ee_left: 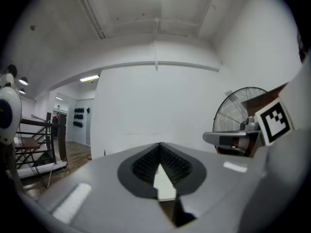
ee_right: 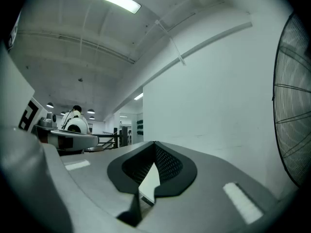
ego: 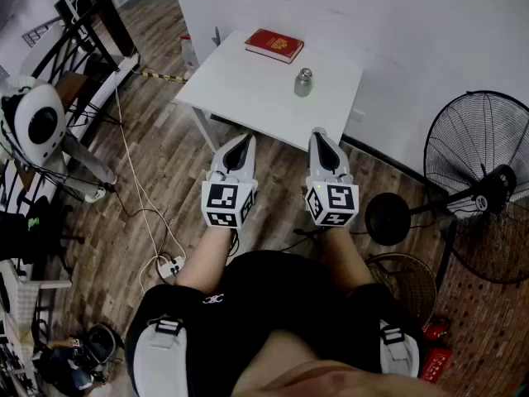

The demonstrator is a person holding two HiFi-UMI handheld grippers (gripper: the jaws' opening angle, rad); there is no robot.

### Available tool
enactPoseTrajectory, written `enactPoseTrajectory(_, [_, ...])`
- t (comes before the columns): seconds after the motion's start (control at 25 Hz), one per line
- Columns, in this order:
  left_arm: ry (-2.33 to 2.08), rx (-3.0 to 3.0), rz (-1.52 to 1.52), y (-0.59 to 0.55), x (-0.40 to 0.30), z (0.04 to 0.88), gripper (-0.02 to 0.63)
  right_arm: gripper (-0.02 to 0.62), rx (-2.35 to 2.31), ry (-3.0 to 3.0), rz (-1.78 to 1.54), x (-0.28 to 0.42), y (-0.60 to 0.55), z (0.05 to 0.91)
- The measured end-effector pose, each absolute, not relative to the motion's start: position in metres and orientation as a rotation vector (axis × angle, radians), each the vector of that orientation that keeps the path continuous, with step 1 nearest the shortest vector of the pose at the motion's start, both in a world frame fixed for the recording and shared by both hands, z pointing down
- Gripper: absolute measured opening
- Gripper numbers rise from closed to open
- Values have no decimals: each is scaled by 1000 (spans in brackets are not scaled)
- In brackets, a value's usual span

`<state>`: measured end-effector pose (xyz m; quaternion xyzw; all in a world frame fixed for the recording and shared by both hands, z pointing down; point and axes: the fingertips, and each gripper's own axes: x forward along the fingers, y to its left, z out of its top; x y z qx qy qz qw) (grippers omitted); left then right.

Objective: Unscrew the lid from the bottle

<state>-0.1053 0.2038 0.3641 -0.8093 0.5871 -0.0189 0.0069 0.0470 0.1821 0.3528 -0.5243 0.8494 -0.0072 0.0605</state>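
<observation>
The bottle (ego: 303,83) stands with its lid (ego: 305,74) on at the right of the white bench (ego: 240,89), a red book (ego: 274,45) beyond it, while the left tool (ego: 238,147) and right tool (ego: 323,141) hover level short of the bench, both closed and empty

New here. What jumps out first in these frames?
The left gripper and right gripper sit side by side at the centre of the head view, jaws shut and empty, in front of the white table. On the table, a small capped bottle stands toward the right and a red book lies at the far edge. A large standing fan fills the right side.
</observation>
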Motion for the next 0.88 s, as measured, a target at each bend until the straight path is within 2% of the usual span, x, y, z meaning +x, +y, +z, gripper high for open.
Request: enactPoseTrajectory(0.88, [1841,-2529,-49,191,-54,366,54,2,-1573,2572,-4,98,168,348])
